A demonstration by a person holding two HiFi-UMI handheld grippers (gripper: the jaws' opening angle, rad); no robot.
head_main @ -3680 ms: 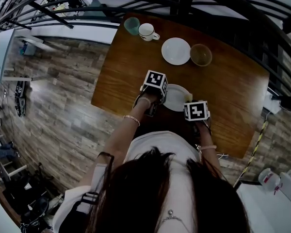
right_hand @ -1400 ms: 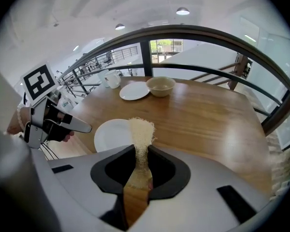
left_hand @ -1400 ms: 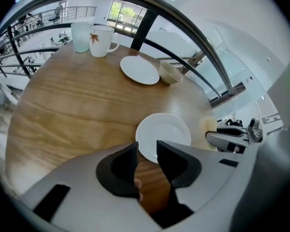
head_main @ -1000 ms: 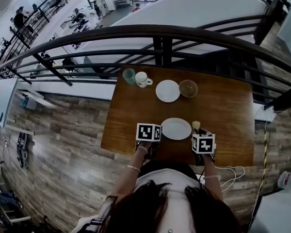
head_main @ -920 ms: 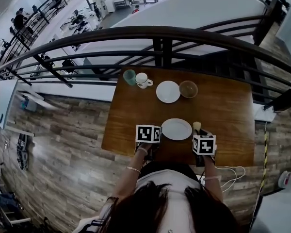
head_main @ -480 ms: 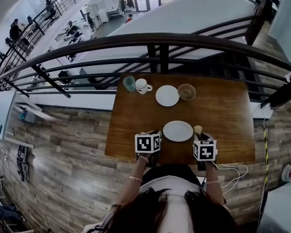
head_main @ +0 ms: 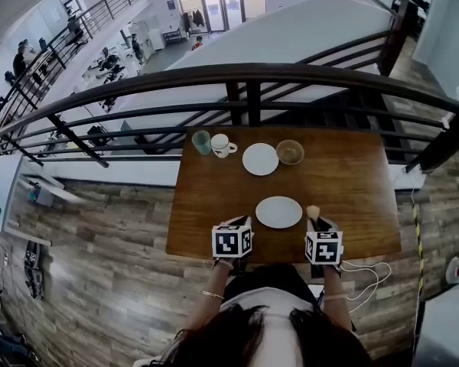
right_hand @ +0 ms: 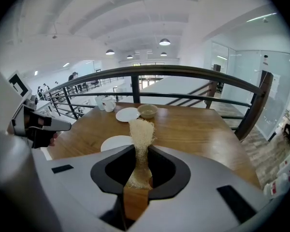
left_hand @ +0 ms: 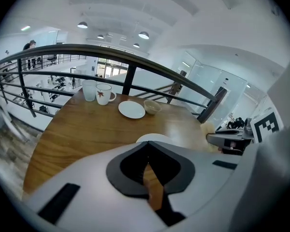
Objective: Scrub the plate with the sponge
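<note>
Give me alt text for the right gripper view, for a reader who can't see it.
The right gripper is clamped on a pale fibrous sponge that sticks up above a wooden table. Just beyond the jaws lies a white plate; farther back sit a second plate, a bowl and a mug near a dark railing.

Open-plan office mezzanine: railing (head_main: 275,69) overlooks desks (head_main: 111,56) below.

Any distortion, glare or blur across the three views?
Head view: strong fisheye, the railing bows into an arc; no motion blur. Left gripper view: dark round vignette, pale sheen on the table at its far right. Right gripper view: same vignette, loofah sponge in focus, sheen on the table too.
</note>
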